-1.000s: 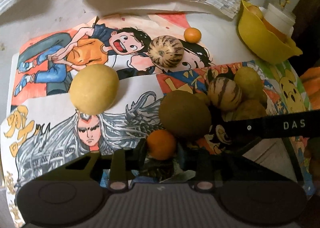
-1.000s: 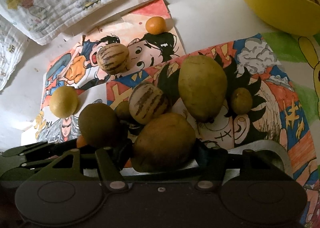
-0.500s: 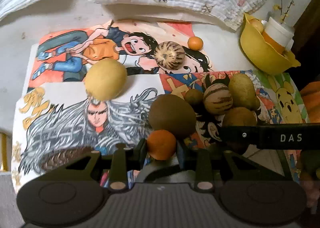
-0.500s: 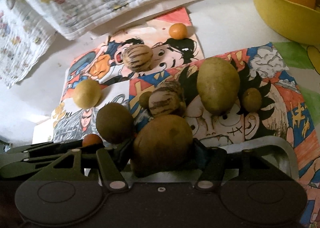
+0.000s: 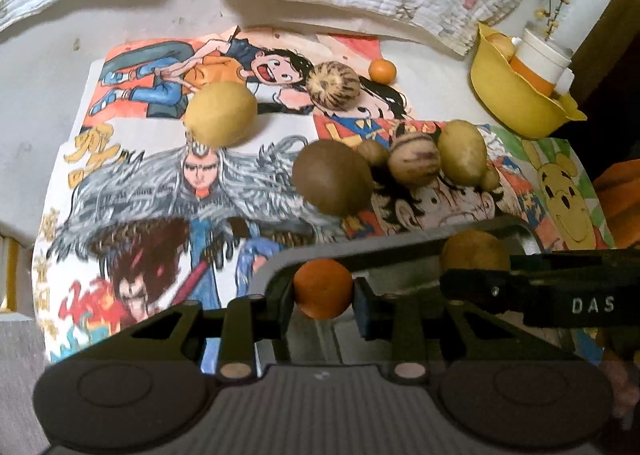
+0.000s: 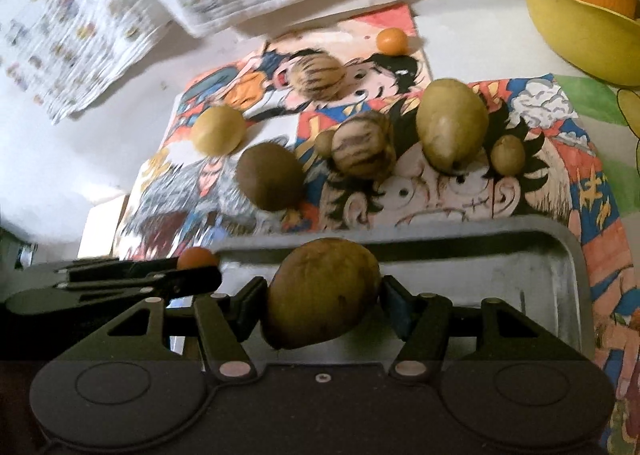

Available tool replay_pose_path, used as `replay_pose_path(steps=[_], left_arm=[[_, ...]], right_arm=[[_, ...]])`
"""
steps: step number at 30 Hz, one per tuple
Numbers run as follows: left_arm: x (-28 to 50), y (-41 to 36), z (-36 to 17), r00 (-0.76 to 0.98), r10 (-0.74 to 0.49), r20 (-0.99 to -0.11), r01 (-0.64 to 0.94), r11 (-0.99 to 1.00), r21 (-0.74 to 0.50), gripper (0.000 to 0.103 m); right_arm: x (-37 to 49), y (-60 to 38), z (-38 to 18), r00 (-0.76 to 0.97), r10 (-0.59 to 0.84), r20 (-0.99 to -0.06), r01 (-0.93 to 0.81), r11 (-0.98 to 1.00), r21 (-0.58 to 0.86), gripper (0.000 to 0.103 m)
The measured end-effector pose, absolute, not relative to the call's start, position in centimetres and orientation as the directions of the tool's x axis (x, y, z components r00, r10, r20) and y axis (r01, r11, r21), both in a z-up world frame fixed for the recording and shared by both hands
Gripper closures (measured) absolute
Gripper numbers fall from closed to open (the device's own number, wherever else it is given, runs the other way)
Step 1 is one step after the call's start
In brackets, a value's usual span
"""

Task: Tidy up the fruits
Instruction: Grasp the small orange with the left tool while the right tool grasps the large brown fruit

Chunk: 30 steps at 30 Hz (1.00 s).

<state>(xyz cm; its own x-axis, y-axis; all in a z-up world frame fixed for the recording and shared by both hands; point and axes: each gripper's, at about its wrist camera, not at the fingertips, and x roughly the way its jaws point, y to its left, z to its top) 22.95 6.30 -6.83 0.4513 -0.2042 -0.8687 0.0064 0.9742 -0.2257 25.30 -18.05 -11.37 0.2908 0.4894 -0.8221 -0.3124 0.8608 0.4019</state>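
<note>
A: At the bottom centre of the left wrist view, what shows?
B: The left claw (image 5: 323, 291) is clamped on a small orange fruit (image 5: 322, 288), now raised over the metal tray (image 5: 400, 251) that was barely visible before.

A: At the bottom centre of the right wrist view?
B: The right claw (image 6: 323, 301) grips a brownish-green fruit (image 6: 322, 293), likewise carried over the tray (image 6: 572, 279); seven fruits remain on the drawings (image 6: 440, 191) above, so sorting looks unfinished.

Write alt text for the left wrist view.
The left gripper holds a small orange fruit between its fingers above a metal tray. At right, the right gripper carries a brownish-yellow fruit; beyond, more fruits lie on cartoon drawings near a yellow bowl.
</note>
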Motion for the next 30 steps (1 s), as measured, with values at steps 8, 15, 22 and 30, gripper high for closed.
replay_pose_path(steps=[8, 15, 22, 30], left_arm=[[19.1, 5.6, -6.7, 0.43, -0.235, -0.872, 0.024, 0.968, -0.249, 0.069], [16.3, 4.6, -6.6, 0.412, -0.239, -0.879, 0.018, 0.967, -0.254, 0.069], [14.5, 4.3, -7.1, 0.401, -0.221, -0.889, -0.061, 0.962, -0.266, 0.068], [14.2, 3.0, -7.7, 0.354, -0.225, -0.908, -0.052, 0.964, -0.26, 0.068]], right_arm=[[22.3, -18.7, -10.7, 0.173, 0.547, -0.819, -0.403, 0.798, 0.448, 0.04], [20.2, -18.7, -10.5, 0.09, 0.528, -0.844, -0.467, 0.771, 0.433, 0.041], [19.0, -19.8, -11.5, 0.039, 0.496, -0.868, -0.444, 0.787, 0.429, 0.043], [18.1, -19.7, -11.2, 0.037, 0.481, -0.876, -0.482, 0.777, 0.406, 0.042]])
